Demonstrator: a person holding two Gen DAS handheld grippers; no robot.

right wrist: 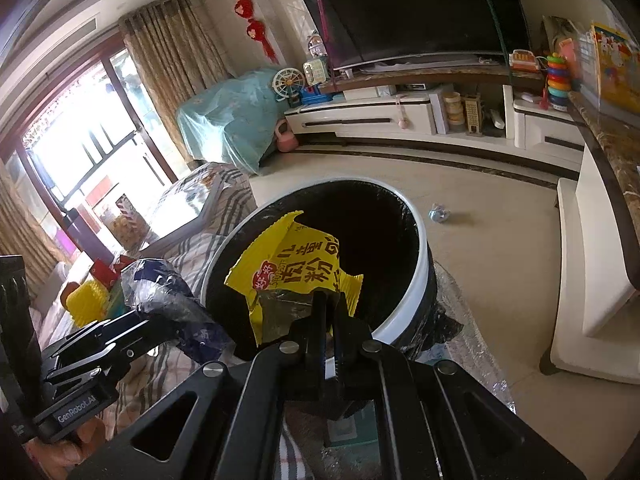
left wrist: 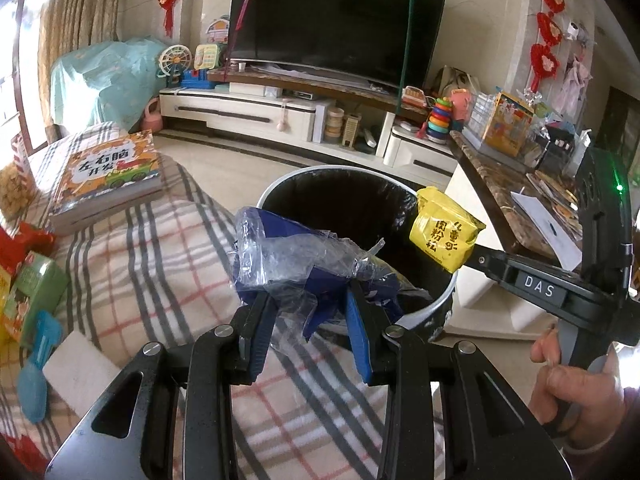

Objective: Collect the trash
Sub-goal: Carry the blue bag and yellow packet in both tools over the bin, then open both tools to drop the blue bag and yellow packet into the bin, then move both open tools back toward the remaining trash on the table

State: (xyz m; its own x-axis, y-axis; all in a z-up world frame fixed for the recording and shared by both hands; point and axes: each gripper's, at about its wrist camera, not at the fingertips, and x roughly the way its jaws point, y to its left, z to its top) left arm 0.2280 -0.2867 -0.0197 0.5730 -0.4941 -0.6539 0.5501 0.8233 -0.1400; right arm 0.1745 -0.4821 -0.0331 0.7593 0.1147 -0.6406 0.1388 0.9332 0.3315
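Observation:
A round bin with a white rim [left wrist: 436, 300] and black liner stands beside the plaid-covered table [left wrist: 160, 264]; it also shows in the right wrist view [right wrist: 420, 248]. My left gripper [left wrist: 308, 320] is shut on a crumpled blue and clear plastic wrapper [left wrist: 288, 256], held at the bin's near left rim; the wrapper also shows in the right wrist view [right wrist: 168, 292]. My right gripper [right wrist: 330, 312] is shut on a yellow snack packet [right wrist: 296, 268], held over the bin's opening; the packet also shows in the left wrist view [left wrist: 444, 232].
A picture book [left wrist: 108, 176], snack packs [left wrist: 24, 280] and a blue scoop [left wrist: 40, 356] lie on the table. A crumpled scrap [right wrist: 440, 213] lies on the floor. A TV stand [left wrist: 280, 108] is behind and a marble counter [left wrist: 500, 184] at right.

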